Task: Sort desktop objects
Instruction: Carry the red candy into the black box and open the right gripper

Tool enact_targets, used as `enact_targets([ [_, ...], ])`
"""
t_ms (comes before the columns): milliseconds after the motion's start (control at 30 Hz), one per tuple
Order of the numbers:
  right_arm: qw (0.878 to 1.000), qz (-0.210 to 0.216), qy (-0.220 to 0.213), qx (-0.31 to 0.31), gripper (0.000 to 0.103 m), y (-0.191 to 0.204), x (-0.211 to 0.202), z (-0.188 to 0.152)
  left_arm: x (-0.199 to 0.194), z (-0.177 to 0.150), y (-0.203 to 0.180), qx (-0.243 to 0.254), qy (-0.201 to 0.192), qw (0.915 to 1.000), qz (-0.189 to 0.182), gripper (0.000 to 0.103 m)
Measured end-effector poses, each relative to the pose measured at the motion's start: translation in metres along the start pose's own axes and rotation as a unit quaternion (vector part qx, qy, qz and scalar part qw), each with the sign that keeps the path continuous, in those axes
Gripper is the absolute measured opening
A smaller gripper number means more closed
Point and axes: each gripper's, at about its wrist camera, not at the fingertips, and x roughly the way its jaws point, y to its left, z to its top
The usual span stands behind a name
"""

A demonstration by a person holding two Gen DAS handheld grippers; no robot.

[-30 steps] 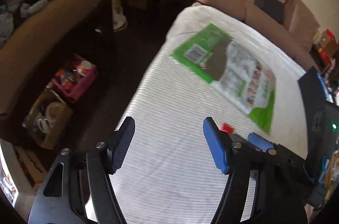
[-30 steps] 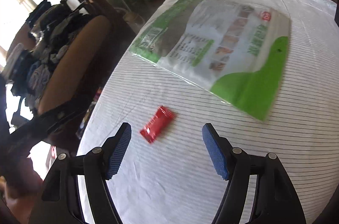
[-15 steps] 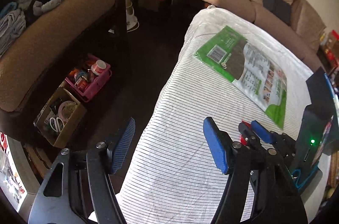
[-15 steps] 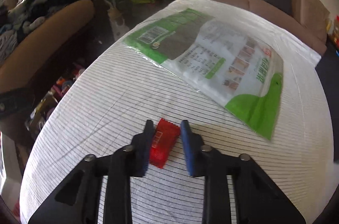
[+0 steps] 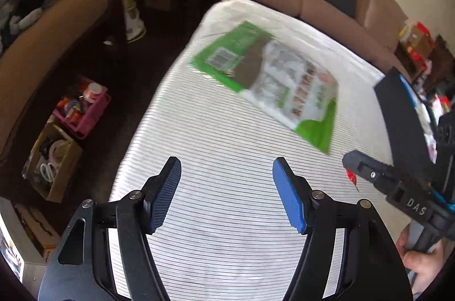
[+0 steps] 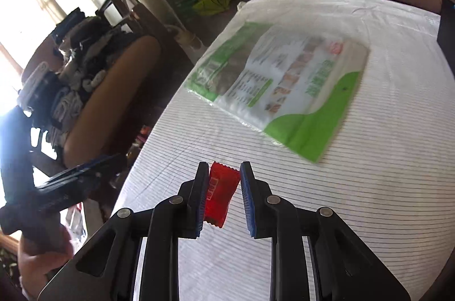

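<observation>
The small red plastic-wrapped candy, long axis toward twelve o'clock, sits pinched in my right tool; my left tool hangs spread, empty.

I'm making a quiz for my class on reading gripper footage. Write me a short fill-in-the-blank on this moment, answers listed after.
1. The right gripper is shut on a small ____ packet.
2. The left gripper holds ____ between its blue pads.
3. The large flat bag lying on the striped tablecloth is white and ____.
4. The tablecloth's thin stripes are ____ on white.

Missing words: red; nothing; green; black
</observation>
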Motion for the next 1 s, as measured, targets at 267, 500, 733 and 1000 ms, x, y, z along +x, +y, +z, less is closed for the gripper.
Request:
enact_targets([
  [267, 0.998, -0.037, -0.045, -0.01, 0.022, -0.049, -0.103, 0.022, -0.009, -0.002, -0.144, 0.088, 0.011, 0.9935, -0.071, 0.064],
  [500, 0.988, -0.14, -0.06, -0.001, 0.022, -0.154, -0.198, 0.046, -0.004, 0.0, -0.281, 0.138, 0.02, 0.982, -0.127, 0.064],
  [733, 0.975, -0.222, -0.002, 0.027, 0.022, -0.272, -0.211, 0.052, 0.02, 0.004, -0.338, 0.143, 0.035, 0.9804, -0.131, 0.064],
  [1000, 0.971, -0.238, 0.011, 0.018, 0.036, -0.291, -0.205, 0.053, 0.045, 0.014, -0.294, 0.11, 0.049, 0.9876, -0.101, 0.065],
])
